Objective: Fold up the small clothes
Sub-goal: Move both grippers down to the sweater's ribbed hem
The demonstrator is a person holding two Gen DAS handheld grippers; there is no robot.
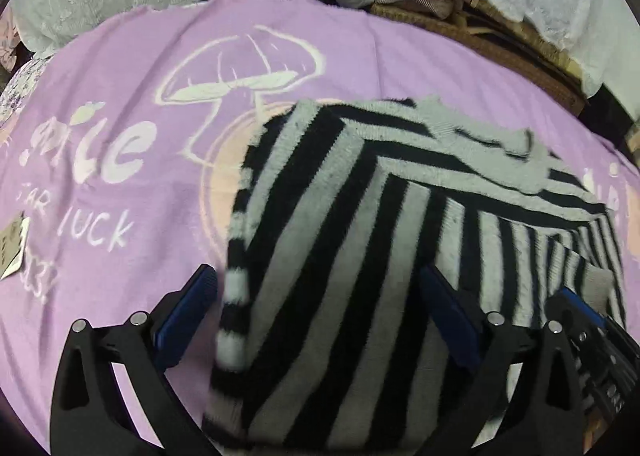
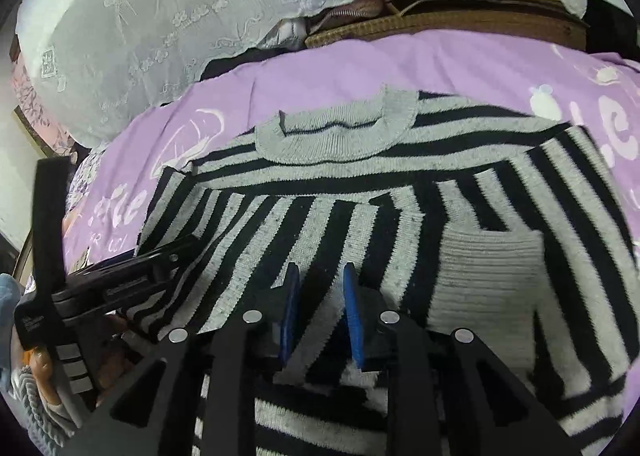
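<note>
A black and grey striped knit sweater [image 1: 360,224] lies partly folded on a purple blanket [image 1: 120,160]. In the right wrist view the sweater [image 2: 340,192] shows its grey collar [image 2: 336,136] at the far side and a grey cuff [image 2: 484,280] folded over the body. My left gripper [image 1: 316,296] is open, its blue pads wide apart on either side of the sweater's near fold. My right gripper [image 2: 318,296] is shut on a fold of the sweater's near edge. The left gripper [image 2: 120,276] also shows at the left of the right wrist view.
A pale embroidered pillow [image 2: 160,28] and a brown woven mat [image 2: 460,20] lie beyond the blanket's far edge. The blanket carries a white mushroom print [image 1: 248,72] and lettering. A paper tag [image 1: 14,248] lies at the far left.
</note>
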